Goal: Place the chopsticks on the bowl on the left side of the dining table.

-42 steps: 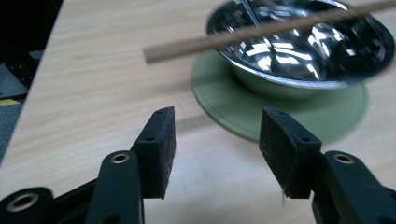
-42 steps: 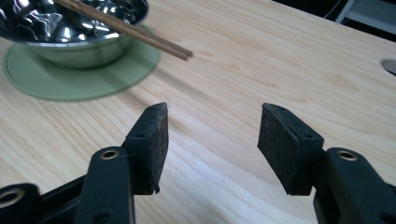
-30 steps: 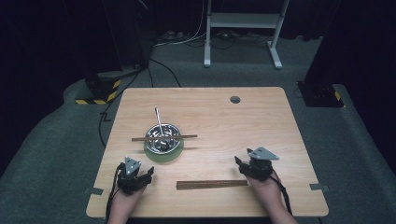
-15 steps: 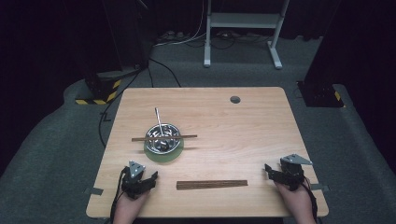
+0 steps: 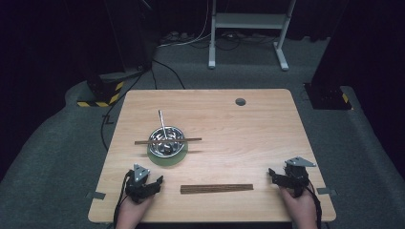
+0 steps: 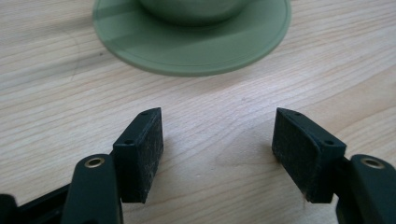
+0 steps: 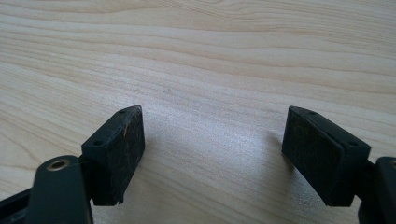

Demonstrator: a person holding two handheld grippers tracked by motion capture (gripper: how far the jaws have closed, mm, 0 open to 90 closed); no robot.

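We note both grippers resting low at the near edge of the wooden bench [image 5: 267,124], each in a hand. The left gripper [image 5: 154,182] sits at the near left corner, its jaws spread wide with bare wood between them; they have just been opening. In the left gripper view the green plate [image 6: 140,46] lies just ahead of the jaws, apart from them.

The right gripper [image 5: 273,175] sits at the near right corner, jaws likewise apart and holding nothing; they too have just been opening. Its own view shows plain wood grain between the pads.

The dark wooden chopsticks [image 5: 217,189] lie flat as a pair near the front edge, between the two grippers, touched by neither.

Further back, a metal bowl [image 5: 166,141] stands on the green plate, with a single dark stick [image 5: 191,140] laid across its rim and a metal utensil [image 5: 162,121] leaning out of it.
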